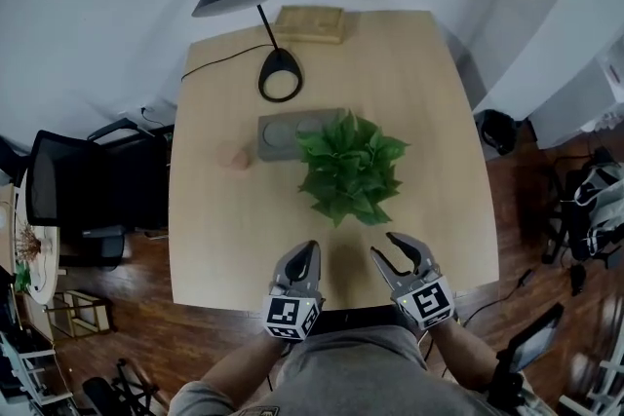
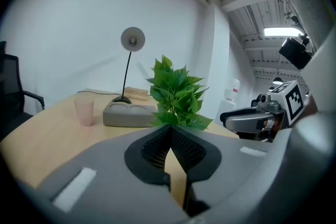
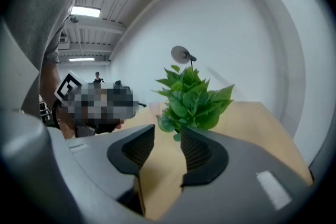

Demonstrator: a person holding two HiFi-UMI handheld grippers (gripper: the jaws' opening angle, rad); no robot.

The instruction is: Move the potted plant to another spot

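A leafy green potted plant (image 1: 348, 168) stands at the middle of the light wooden table (image 1: 214, 239); its leaves hide the pot. The same plant (image 2: 176, 94) shows ahead in the left gripper view, and the plant (image 3: 193, 99) rises just beyond the jaws in the right gripper view. My left gripper (image 1: 306, 255) hovers near the table's front edge, short of the plant, shut with nothing in it. To its right my right gripper (image 1: 395, 250) stands open and empty, its jaws parted and pointing at the plant.
A grey two-well tray (image 1: 288, 132) lies just behind the plant, a small pink cup (image 1: 234, 156) to its left. A black desk lamp (image 1: 278, 73) and a wooden block (image 1: 311, 22) stand at the far end. A black office chair (image 1: 73, 195) sits left of the table.
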